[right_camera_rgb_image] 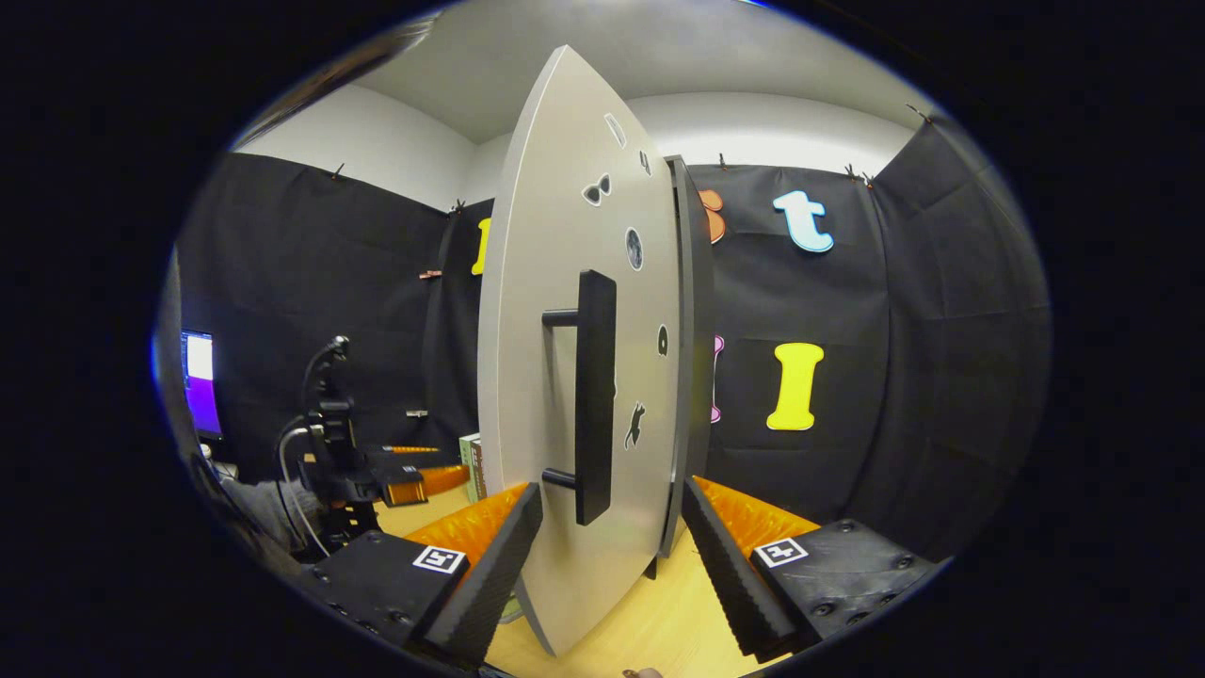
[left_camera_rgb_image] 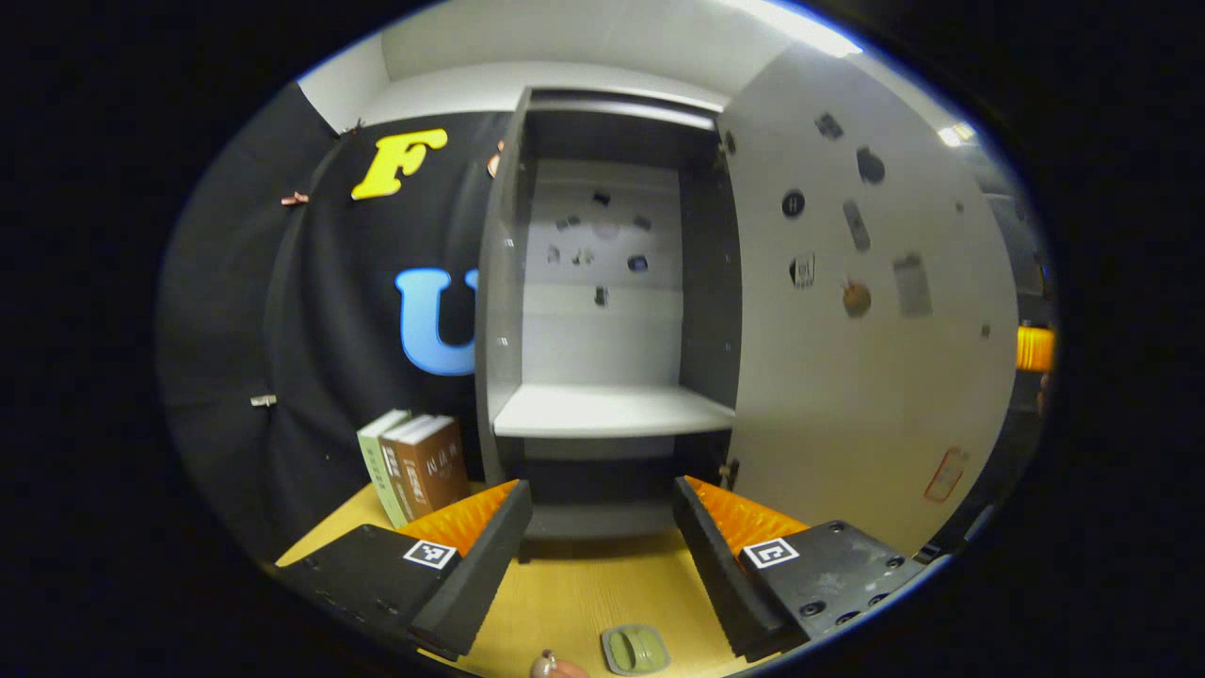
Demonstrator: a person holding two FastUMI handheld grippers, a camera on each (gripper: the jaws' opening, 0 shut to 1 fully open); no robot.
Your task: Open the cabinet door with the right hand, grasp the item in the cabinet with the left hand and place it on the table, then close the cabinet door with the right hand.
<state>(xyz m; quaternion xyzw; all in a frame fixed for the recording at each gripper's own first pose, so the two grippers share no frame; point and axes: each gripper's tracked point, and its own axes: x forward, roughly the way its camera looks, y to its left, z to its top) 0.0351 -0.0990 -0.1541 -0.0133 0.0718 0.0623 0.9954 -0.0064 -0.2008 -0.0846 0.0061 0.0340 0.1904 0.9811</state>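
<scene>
Left gripper view, green item (left_camera_rgb_image: 635, 649) on table (left_camera_rgb_image: 565, 593)

The door's (left_camera_rgb_image: 847, 311) stickers (left_camera_rgb_image: 857, 226) are blurred; a green item (left_camera_rgb_image: 635, 650) is edge-cut.

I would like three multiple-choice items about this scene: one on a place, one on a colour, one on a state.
1. Where do the books stand, relative to the cabinet?
A. inside it
B. beside it, on the table
C. on top of it

2. What colour is the door's handle?
A. black
B. white
C. red

3. How is the door?
A. shut
B. open
C. taken off

Answers: 1 B, they stand on the wood next to its side wall; 2 A, it is dark against the pale door; 3 B, the bare shelf shows.
</scene>
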